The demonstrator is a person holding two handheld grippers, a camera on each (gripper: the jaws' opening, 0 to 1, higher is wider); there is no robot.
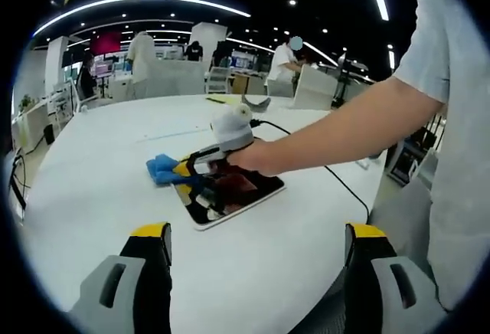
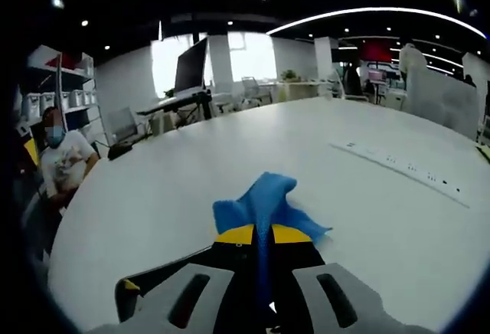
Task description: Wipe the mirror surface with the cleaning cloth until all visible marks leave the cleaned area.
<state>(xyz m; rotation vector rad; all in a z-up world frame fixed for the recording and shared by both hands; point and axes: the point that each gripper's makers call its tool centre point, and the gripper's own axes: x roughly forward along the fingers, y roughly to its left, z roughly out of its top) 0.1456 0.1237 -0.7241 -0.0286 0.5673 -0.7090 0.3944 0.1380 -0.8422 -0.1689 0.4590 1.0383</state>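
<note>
In the left gripper view the left gripper point(image 1: 256, 246) rises from the bottom of the frame with its two grey, yellow-tipped fingers point(image 1: 151, 243) set wide apart and nothing between them, above a smooth, matt white worktop point(image 1: 99, 188) with a rounded edge. Near the centre of that view lies the mirror point(image 1: 237, 193), a flat rectangular slab with rounded corners and a thin pale rim, its glossy face giving dark and reddish reflections. The right gripper point(image 1: 184, 171) reaches in from the right, held by a person's bare forearm point(image 1: 344, 131) coming out of a short pale grey sleeve, with a black cable point(image 1: 337, 181) trailing over the worktop behind it. Its fingers are clamped on the cleaning cloth point(image 1: 164, 170), a soft, crumpled bright blue cloth at the mirror's left end, just left of centre. In the right gripper view the yellow-tipped fingers point(image 2: 237, 234) are pressed together on a fold of the cloth point(image 2: 264, 204), whose rumpled, finely woven fabric fans out ahead onto the white worktop point(image 2: 367, 196) at lower centre.
</note>
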